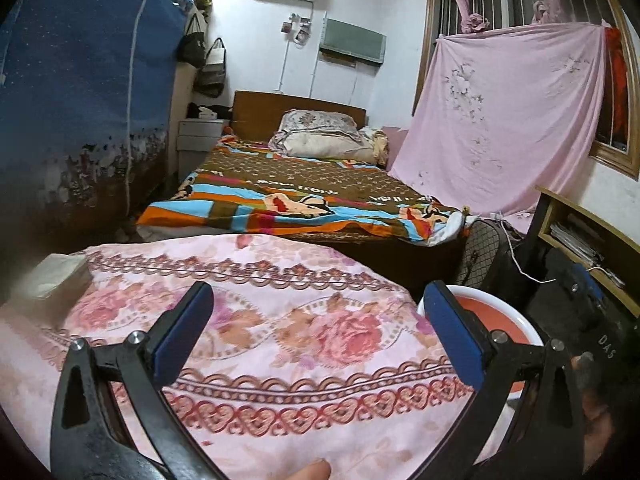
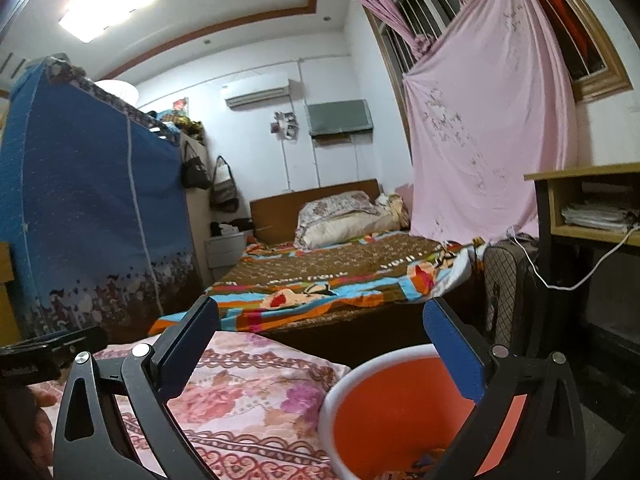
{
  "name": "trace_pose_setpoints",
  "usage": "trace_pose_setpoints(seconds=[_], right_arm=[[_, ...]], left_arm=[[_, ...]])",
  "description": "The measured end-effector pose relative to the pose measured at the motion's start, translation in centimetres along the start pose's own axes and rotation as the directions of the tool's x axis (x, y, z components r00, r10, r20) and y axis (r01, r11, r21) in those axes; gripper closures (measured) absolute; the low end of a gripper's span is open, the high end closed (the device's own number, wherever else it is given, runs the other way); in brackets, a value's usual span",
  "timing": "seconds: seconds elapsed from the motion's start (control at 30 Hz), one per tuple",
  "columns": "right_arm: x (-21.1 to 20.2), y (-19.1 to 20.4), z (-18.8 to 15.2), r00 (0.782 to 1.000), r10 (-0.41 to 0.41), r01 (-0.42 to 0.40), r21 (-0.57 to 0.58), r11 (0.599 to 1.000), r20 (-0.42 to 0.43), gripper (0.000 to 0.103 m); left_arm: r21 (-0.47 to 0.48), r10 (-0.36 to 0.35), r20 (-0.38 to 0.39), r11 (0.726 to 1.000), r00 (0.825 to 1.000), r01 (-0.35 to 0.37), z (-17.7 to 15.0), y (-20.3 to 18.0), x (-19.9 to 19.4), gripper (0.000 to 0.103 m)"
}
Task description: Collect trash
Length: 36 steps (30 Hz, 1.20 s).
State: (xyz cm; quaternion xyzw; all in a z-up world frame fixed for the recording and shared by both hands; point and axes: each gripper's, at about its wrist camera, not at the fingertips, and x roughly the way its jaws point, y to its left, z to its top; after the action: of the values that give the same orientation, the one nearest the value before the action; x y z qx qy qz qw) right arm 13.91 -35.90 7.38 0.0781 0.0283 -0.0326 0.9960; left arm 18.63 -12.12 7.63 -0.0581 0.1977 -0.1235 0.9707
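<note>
- Over a pink floral cloth (image 1: 280, 320), in the left wrist view, the left claw (image 1: 316, 328) stands spread wide with nothing between its blue pads.
- Just right of the cloth sits an orange bin (image 1: 516, 320) with a white rim, partly hidden behind the right finger.
- Beyond lies a bed (image 1: 304, 196) under a striped blanket.
- From the right wrist view, the right claw (image 2: 320, 344) is likewise wide open and empty, above the orange bin (image 2: 384, 412).
- Some scraps of trash (image 2: 424, 462) lie at the bin's bottom.
- At the left edge, a hand (image 2: 36, 428) holds the other black tool.
</note>
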Motion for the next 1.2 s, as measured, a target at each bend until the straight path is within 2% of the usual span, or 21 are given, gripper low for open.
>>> trace_pose_setpoints(seconds=[0.23,0.4,0.63,1.2], right_arm=[[-1.8,2.5,0.1,0.998,0.043,-0.040,-0.062,0.997,0.044,0.000],[-3.2,3.8,-0.2,0.996,0.033,-0.025,-0.104,0.994,0.079,0.000],[-5.6,4.4,-0.8,0.992,0.022,-0.009,-0.103,0.995,0.127,0.000],[-8.6,7.2,-1.7,0.992,0.034,-0.014,-0.165,0.986,0.119,0.000]], left_arm=[[0.005,0.032,0.020,0.999,0.999,-0.033,-0.7,1.3,-2.2,0.011],[0.001,0.043,0.031,0.999,0.999,-0.043,-1.1,2.1,-3.4,0.011],[0.003,0.049,0.050,0.999,0.998,-0.049,-1.9,2.6,-5.0,0.011],[0.016,0.099,0.092,0.995,0.991,-0.101,-3.6,4.3,-8.7,0.011]])
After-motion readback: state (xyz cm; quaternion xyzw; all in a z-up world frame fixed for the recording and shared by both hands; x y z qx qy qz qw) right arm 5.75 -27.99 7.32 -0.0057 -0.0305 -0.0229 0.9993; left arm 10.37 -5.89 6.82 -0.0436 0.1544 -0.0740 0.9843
